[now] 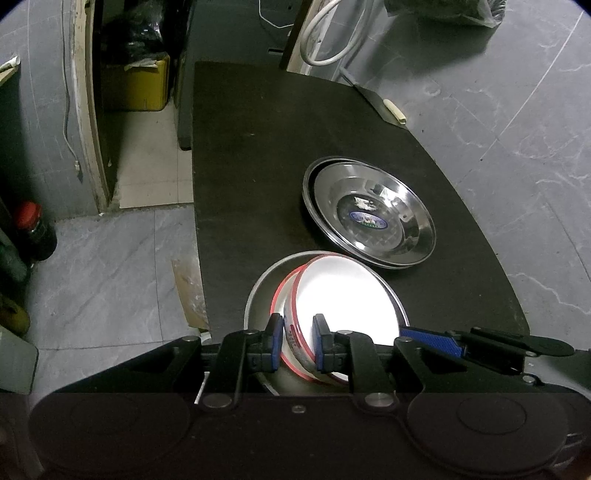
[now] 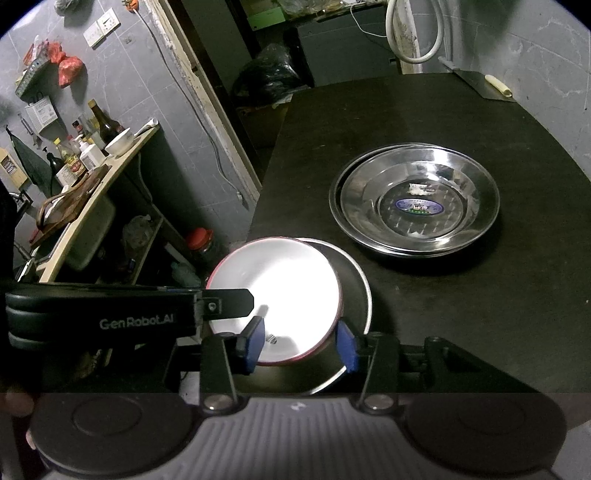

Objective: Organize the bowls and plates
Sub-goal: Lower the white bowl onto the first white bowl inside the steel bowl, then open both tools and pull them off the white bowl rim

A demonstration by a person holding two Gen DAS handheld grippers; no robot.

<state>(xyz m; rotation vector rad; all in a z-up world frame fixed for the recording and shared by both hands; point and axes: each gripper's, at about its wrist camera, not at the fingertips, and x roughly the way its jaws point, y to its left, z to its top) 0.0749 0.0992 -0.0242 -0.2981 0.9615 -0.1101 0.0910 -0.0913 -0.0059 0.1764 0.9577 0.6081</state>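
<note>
A white bowl with a red rim (image 1: 343, 299) sits tilted inside a steel bowl (image 1: 258, 291) at the near left corner of the black table (image 1: 251, 147). My left gripper (image 1: 298, 341) is shut on the white bowl's near rim, one pad inside and one outside. In the right wrist view the white bowl (image 2: 280, 288) lies in the steel bowl (image 2: 354, 291). My right gripper (image 2: 301, 341) is open, its fingers straddling the white bowl's near right rim. Stacked steel plates (image 1: 369, 210) (image 2: 417, 203) rest further back on the table.
A cleaver (image 2: 487, 86) lies at the table's far right edge. A side counter with bottles and a small white bowl (image 2: 120, 144) stands to the left. A red-capped jar (image 2: 201, 242) sits on the floor beside the table. A white hose (image 1: 332, 33) hangs behind.
</note>
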